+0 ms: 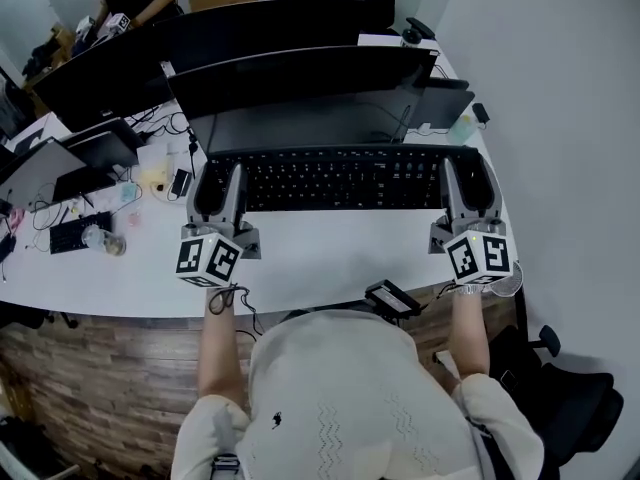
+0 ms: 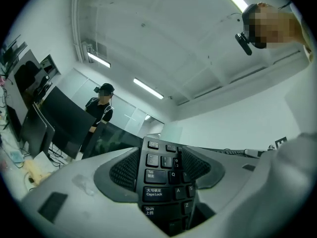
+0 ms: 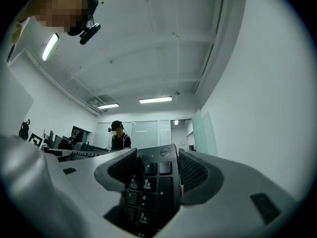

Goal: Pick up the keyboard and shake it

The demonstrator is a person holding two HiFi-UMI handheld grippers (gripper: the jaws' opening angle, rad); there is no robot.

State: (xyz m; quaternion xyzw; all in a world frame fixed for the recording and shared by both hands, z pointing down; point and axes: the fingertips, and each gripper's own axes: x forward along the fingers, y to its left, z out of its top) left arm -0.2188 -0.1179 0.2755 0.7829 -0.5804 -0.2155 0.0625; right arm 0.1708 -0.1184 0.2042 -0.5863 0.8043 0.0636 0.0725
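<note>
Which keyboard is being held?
The big black keyboard, clamped by the left gripper and right gripper; the small keyboard far left lies apart.

Bare white desk [image 1: 340, 253] lies open between the keyboard [image 1: 340, 180] and the person. Just behind the keyboard a wide monitor [image 1: 300, 73] bars the way. At the left, cables [image 1: 165, 120] and a laptop [image 1: 40, 168] crowd the desk, and a wall [image 3: 267, 108] stands near on the right.

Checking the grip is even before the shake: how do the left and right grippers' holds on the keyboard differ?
The left gripper clamps the keyboard's letter end, over Tab, Caps Lock and Shift; the right gripper clamps the number-pad end, by the round logo. In the head view the left gripper leans slightly rightward, the right gripper slightly leftward. Both are shut on the keyboard, one at each end.
</note>
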